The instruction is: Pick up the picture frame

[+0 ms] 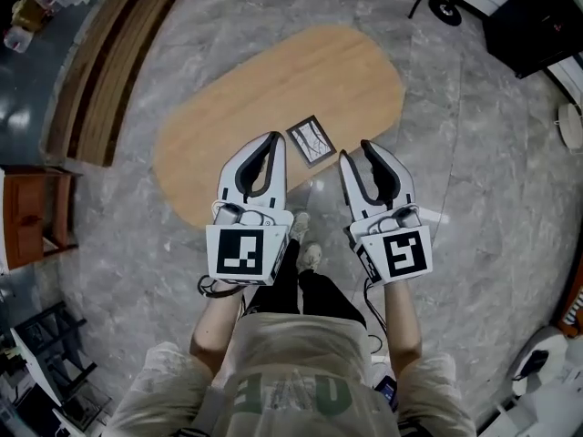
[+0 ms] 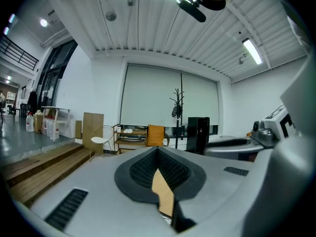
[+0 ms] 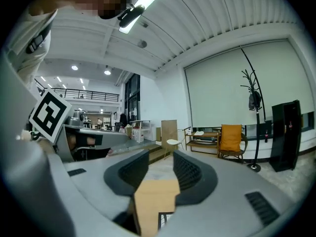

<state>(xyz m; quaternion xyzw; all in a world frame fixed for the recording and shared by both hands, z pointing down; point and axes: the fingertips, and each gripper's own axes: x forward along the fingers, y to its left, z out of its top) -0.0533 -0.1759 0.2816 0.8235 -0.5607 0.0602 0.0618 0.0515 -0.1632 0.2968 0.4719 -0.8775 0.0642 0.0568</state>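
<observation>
The picture frame [image 1: 311,141], small with a dark border and a pale picture, lies flat on the oval wooden table [image 1: 273,80] near its front edge. My left gripper [image 1: 276,138] is just left of the frame, its jaws shut tip to tip on nothing [image 2: 158,151]. My right gripper [image 1: 354,151] hovers to the right of the frame and a little nearer to me. Its jaws stand slightly apart with nothing between them [image 3: 160,157]. In the right gripper view a corner of the frame [image 3: 165,222] shows on the tabletop [image 3: 155,196] below the gap.
Wooden steps [image 1: 109,71] run along the far left and a brown cabinet [image 1: 32,212] stands at the left edge. Dark equipment [image 1: 537,16] fills the top right corner. The person's feet [image 1: 305,244] are on the marble floor at the table's front edge.
</observation>
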